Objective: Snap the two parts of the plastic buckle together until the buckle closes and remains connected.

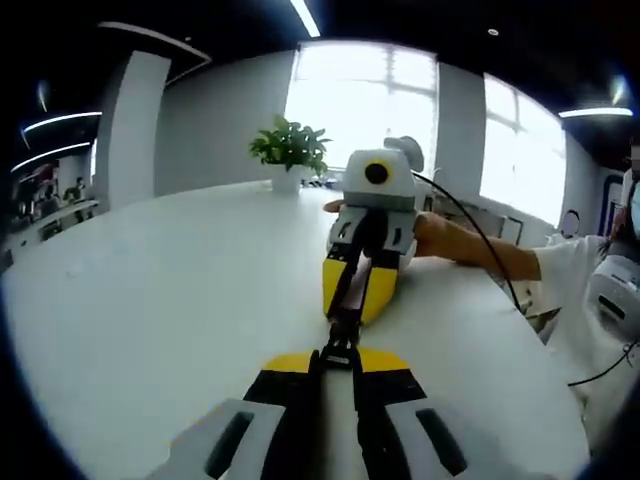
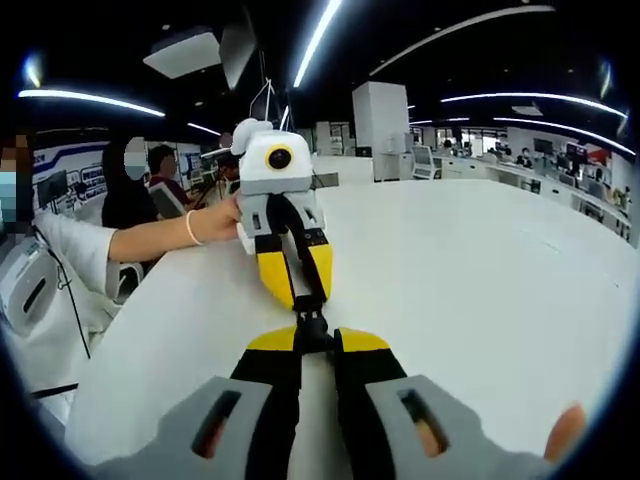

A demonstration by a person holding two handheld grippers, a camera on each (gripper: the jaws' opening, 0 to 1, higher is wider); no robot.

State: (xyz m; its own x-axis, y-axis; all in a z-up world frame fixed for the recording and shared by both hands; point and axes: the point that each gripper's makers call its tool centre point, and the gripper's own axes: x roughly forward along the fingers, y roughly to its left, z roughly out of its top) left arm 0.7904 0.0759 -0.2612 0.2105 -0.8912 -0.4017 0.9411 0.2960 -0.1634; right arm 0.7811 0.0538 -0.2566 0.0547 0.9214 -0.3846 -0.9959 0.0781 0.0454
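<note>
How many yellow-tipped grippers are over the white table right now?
2. The left gripper and the right gripper face each other tip to tip over the white table, each closed on one end of the black buckle between them.

Yellow-tipped black tool (image 1: 340, 362), white sleeve (image 1: 565, 280)

Smooth matt white table (image 1: 150, 300), black plastic buckle (image 1: 341, 345), glossy yellow-tipped plastic left claw (image 1: 338, 372), right claw (image 2: 316, 345)

Left gripper (image 1: 340, 360) and right gripper (image 2: 312, 338) face each other tip to tip — yellow-tipped fingers (image 1: 290, 362) closed together. A hand (image 1: 432, 238) holds each gripper body.
</note>
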